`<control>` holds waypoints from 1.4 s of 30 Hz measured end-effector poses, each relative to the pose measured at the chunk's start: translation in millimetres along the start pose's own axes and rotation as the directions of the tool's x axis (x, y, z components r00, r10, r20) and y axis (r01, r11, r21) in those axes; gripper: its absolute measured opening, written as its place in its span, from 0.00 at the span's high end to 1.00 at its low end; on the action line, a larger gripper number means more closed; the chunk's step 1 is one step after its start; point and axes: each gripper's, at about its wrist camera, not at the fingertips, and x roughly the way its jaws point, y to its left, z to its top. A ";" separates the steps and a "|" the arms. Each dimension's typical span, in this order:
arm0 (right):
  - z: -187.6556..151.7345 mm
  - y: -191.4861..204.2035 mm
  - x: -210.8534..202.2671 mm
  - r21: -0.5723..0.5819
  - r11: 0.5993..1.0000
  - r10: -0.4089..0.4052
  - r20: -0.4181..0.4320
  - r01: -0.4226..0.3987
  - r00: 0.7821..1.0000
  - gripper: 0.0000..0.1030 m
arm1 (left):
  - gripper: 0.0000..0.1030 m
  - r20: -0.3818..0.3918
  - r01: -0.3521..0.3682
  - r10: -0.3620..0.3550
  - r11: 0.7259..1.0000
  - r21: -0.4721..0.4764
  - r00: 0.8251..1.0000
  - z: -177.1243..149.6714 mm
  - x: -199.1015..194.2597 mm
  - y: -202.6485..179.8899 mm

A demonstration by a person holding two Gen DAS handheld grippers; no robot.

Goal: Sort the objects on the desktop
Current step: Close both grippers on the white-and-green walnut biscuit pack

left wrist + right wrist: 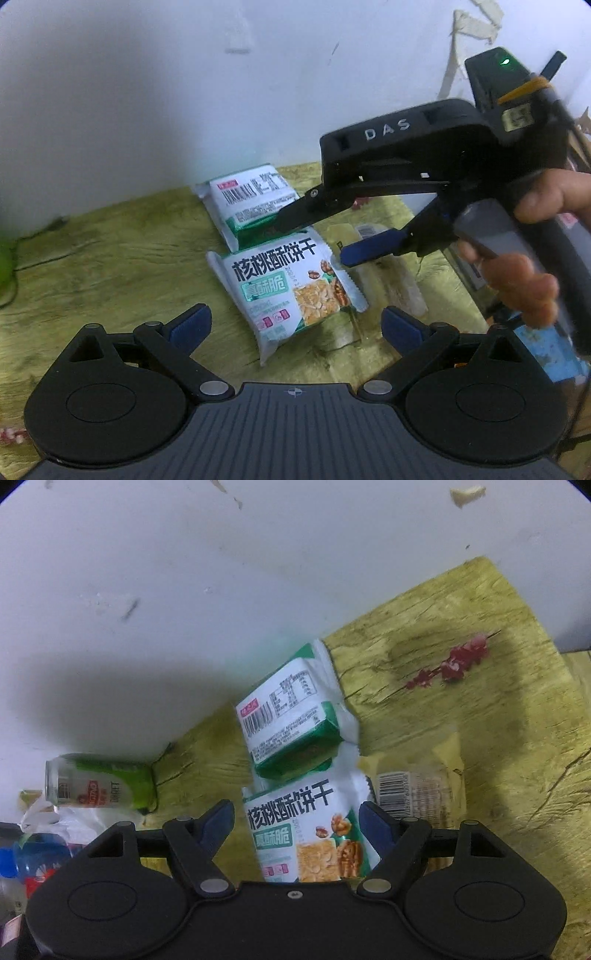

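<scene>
Two white-and-green biscuit packets lie on the yellow wood-pattern table (110,251) near the wall. The nearer packet (284,291) (314,834) is face up, showing walnuts and crackers. The farther packet (247,203) (288,716) shows its barcode side. My right gripper (297,821) (310,242) is open, slanting down with the face-up packet's far end between its blue pads (221,818), which stand apart from it. A hand (532,288) holds it. My left gripper (297,326) is open just short of the same packet's near end, holding nothing.
A yellowish clear packet (417,794) (373,280) with a barcode lies right of the biscuits. In the right wrist view, a green drink can (99,782) lies on its side by the wall, with a plastic bag (74,819) and blue bottle (37,853) at the left. The wall (221,590) bounds the table's far side.
</scene>
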 end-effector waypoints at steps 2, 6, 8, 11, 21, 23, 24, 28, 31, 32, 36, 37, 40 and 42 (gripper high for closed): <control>1.2 5.3 3.4 -0.023 1.000 -0.019 -0.005 0.019 1.000 0.26 | 0.04 -0.007 0.006 -0.006 1.000 -0.008 1.000 1.9 6.7 1.5; 4.9 22.8 11.6 -0.080 0.993 -0.092 -0.002 0.092 0.996 0.17 | 0.04 -0.030 0.016 -0.016 1.000 -0.016 0.999 3.6 19.2 2.7; 6.8 30.4 16.6 -0.101 0.987 -0.128 0.001 0.127 0.992 0.14 | 0.04 -0.038 0.018 -0.019 1.000 -0.014 0.999 2.7 24.4 2.2; 8.4 38.7 24.6 -0.125 0.979 -0.163 -0.001 0.162 0.987 0.07 | 0.04 -0.051 0.032 -0.033 0.999 -0.025 0.998 0.7 29.9 3.0; 3.6 37.9 38.4 -0.074 0.996 -0.061 -0.089 0.055 0.994 0.04 | 0.04 -0.084 0.035 -0.038 0.999 -0.038 0.996 -8.0 24.9 13.4; 1.6 39.6 38.6 -0.057 0.998 -0.027 -0.109 0.021 0.994 0.04 | 0.04 -0.086 0.021 -0.025 0.999 -0.045 0.996 -10.7 20.0 18.5; 0.2 40.3 38.6 -0.047 0.999 -0.007 -0.120 0.002 0.993 0.04 | 0.04 -0.088 0.013 -0.017 0.999 -0.050 0.996 -12.6 17.2 21.8; -4.3 36.4 37.1 0.016 0.993 0.118 -0.166 -0.117 0.979 0.06 | 0.04 -0.092 -0.012 0.006 0.998 -0.069 0.996 -19.4 4.0 35.0; -2.8 29.0 31.2 0.045 0.991 0.130 -0.144 -0.125 0.981 0.08 | 0.04 -0.082 -0.025 0.018 0.996 -0.085 0.996 -22.2 -4.0 43.6; -1.9 26.2 30.9 0.052 0.993 0.114 -0.137 -0.108 0.984 0.09 | 0.04 -0.081 -0.026 0.019 0.995 -0.093 0.997 -22.3 -3.7 45.5; 0.9 23.1 39.2 0.075 0.995 0.078 -0.145 -0.068 0.986 0.19 | 0.06 -0.064 -0.009 0.002 0.994 -0.110 0.998 -18.9 1.6 44.0; 0.2 24.8 41.1 0.069 0.995 0.074 -0.142 -0.065 0.987 0.19 | 0.07 -0.061 0.001 -0.008 0.994 -0.113 0.998 -18.5 5.5 44.1; -2.0 29.2 44.8 0.060 0.996 0.075 -0.137 -0.068 0.988 0.19 | 0.08 -0.083 0.005 -0.014 0.994 -0.108 0.996 -14.9 12.9 37.9; -3.8 28.8 44.1 0.050 0.996 0.079 -0.136 -0.073 0.987 0.19 | 0.08 -0.089 0.010 -0.019 0.995 -0.102 0.996 -17.2 10.5 37.5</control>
